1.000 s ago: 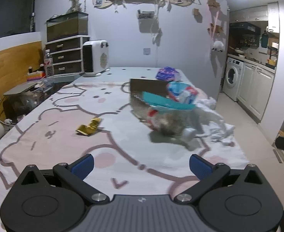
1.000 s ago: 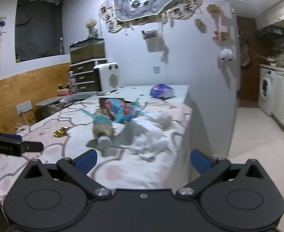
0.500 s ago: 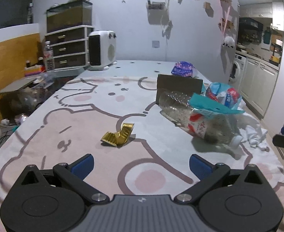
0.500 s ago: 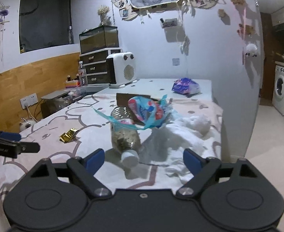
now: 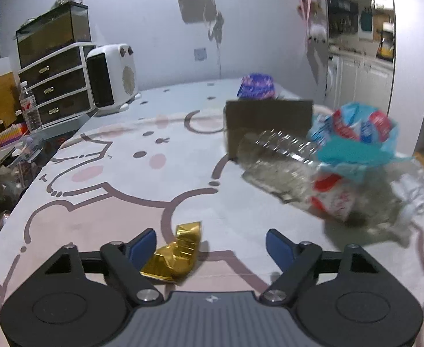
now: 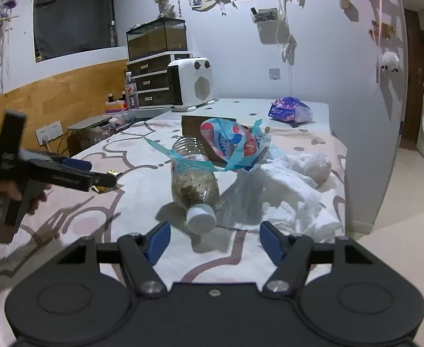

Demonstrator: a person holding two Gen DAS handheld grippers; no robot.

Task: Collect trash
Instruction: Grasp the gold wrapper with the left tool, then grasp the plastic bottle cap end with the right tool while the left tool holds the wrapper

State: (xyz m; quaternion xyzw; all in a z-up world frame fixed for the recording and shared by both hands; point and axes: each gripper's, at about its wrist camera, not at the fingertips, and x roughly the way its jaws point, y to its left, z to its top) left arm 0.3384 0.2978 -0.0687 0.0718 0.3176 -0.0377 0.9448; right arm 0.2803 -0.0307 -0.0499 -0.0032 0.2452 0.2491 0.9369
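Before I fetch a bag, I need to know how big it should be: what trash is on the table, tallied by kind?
Gold wrapper: 1
Plastic bottle: 1
Blue-red snack bag: 1
Purple packet: 1
Cardboard piece: 1
White crumpled plastic: 1 heap
Total: 6

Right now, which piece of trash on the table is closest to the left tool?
The gold wrapper: it lies between the open left tool fingers, close to the left one. The bottle, blue bag and white tissue lie farther off to the right.
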